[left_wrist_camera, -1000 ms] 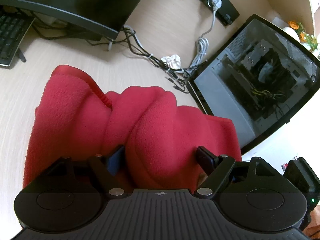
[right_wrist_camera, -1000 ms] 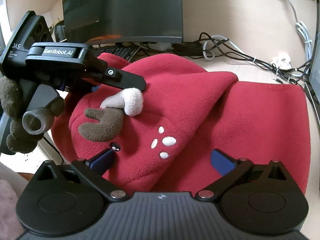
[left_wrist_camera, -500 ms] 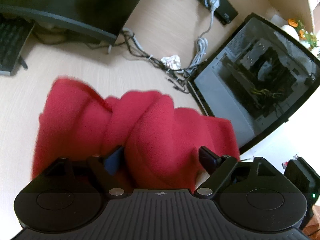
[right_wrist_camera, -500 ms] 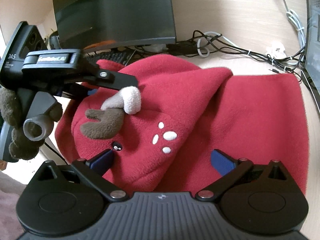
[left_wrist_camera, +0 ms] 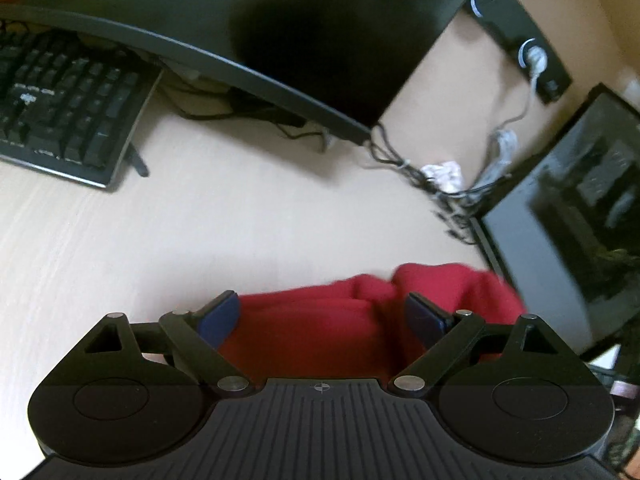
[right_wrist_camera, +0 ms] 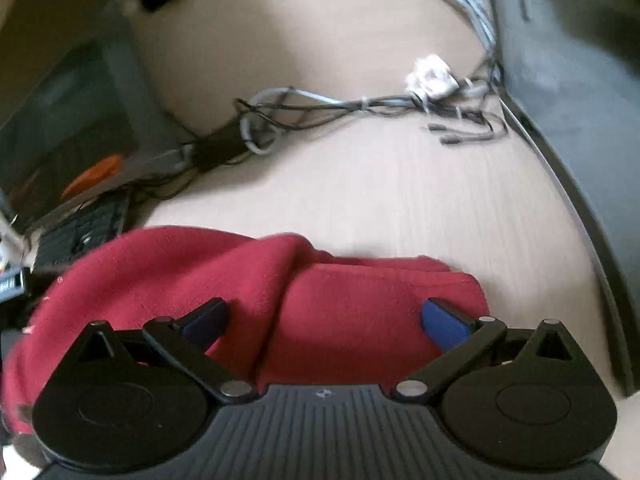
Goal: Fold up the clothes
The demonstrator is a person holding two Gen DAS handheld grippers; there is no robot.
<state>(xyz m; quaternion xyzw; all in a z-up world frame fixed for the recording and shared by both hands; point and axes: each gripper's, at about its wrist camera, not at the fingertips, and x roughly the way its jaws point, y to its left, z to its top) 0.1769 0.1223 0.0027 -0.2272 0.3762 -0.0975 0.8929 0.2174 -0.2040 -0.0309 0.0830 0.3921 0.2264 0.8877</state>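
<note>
A red fleece garment (left_wrist_camera: 304, 340) lies bunched on the light wooden desk (left_wrist_camera: 200, 240), filling only the bottom of the blurred left wrist view. My left gripper (left_wrist_camera: 324, 314) is open over its far edge; a fold of fleece sits between the blue pads (left_wrist_camera: 220, 316), which do not press on it. In the right wrist view the same garment (right_wrist_camera: 160, 264) shows as two overlapping folds. My right gripper (right_wrist_camera: 326, 318) hangs wide open above them, its fingertips over the cloth without clamping it. The part of the garment under both gripper bodies is hidden.
A black keyboard (left_wrist_camera: 60, 108) and a dark monitor (left_wrist_camera: 280, 20) stand at the back left. A tangle of cables (right_wrist_camera: 340, 108) with crumpled paper (right_wrist_camera: 430, 76) runs across the back. A glass-sided computer case (left_wrist_camera: 580, 216) walls off the right side.
Both views have swung, so the garment now sits low in the frames and more desk shows. The left jaws stand wider apart. The left gripper and the antler patch have left the right view.
</note>
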